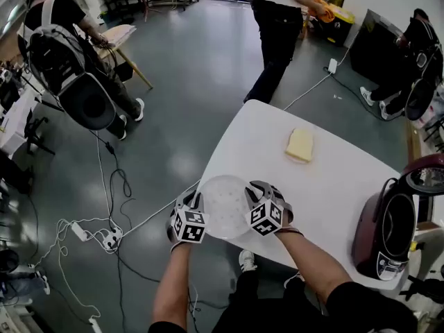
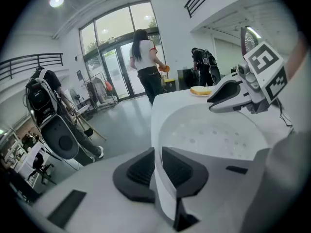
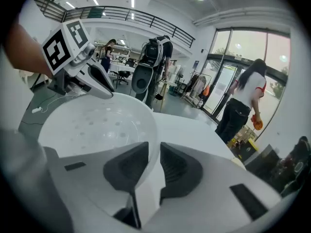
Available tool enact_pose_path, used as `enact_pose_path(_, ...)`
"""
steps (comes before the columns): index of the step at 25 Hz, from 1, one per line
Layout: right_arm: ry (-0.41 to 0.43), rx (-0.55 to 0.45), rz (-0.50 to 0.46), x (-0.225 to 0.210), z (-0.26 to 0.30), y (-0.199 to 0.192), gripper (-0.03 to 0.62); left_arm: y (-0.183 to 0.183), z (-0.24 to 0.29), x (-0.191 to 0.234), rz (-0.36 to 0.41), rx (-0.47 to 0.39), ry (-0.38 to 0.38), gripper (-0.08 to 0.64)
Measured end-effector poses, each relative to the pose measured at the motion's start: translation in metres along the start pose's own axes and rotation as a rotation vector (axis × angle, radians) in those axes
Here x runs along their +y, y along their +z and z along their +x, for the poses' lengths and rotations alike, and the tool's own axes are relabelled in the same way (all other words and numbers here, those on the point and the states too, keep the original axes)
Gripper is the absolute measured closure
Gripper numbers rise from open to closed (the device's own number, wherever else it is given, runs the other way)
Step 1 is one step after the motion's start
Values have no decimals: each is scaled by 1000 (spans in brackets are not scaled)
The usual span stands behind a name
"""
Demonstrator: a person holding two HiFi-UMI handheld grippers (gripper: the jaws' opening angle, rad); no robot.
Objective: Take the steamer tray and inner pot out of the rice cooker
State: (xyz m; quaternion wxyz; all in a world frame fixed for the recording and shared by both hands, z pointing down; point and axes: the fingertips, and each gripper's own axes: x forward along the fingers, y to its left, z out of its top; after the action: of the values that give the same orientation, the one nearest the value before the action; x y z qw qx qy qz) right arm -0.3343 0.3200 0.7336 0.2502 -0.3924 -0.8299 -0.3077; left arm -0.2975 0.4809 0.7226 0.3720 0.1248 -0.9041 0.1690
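The left gripper [image 1: 198, 203] and right gripper [image 1: 253, 198] are each pinching the thin rim of the steamer tray [image 1: 223, 205], jaws narrow, from 2 opposite sides. The tray is hanging level between them at the near corner of the table [image 1: 326, 186], with the rice cooker [image 1: 388, 227] well to the right.

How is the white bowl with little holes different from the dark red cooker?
The steamer tray is whitish and see-through; the rice cooker is dark red. The tray is shallow with small holes; the cooker is tall, its lid up. The tray is gripped at its rim by the left gripper and right gripper; the cooker stands on the table. Both are round.
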Motion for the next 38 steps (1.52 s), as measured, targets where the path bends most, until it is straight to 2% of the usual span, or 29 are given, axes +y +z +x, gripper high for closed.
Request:
enact_pose_path(5, 26, 11, -16, 10, 12, -8, 504, -14, 10, 3, -21, 18, 14, 489)
enact_pose_path(6, 16, 2, -8, 7, 10, -6, 485, -13, 10, 6, -40, 14, 23, 439)
enact_pose_path(8, -12, -37, 47, -5, 0, 5, 399, -7, 3, 17, -87, -10, 51, 301)
enact_pose_path(9, -24, -61, 88, -12, -11, 11, 385, -1, -4, 22, -114, -31, 68, 260)
enact_pose_path(11, -32, -107, 176, -27, -41, 22, 377, 16, -24, 21, -171, -89, 86, 214)
enact_pose_path(13, -40, -154, 243, -48, -83, 28, 365, 50, -47, 6, -207, -170, 72, 191)
enact_pose_path(17, -101, -247, 297, -87, -172, 30, 329, 133, -87, -47, -200, -361, -38, 179)
enact_pose_path(21, -153, -276, 317, -107, -247, 13, 287, 186, -117, -110, -148, -463, -140, 181)
enact_pose_path(26, -285, -289, 348, -138, -342, -18, 282, 238, -139, -194, -99, -506, -290, 181)
enact_pose_path(30, -389, -258, 379, -162, -396, -69, 281, 270, -145, -267, -39, -525, -389, 179)
enact_pose_path(34, -460, -230, 424, -178, -446, -117, 281, 296, -152, -340, 15, -527, -482, 178)
enact_pose_path(38, -516, -229, 454, -194, -491, -150, 281, 319, -161, -399, 27, -527, -561, 178)
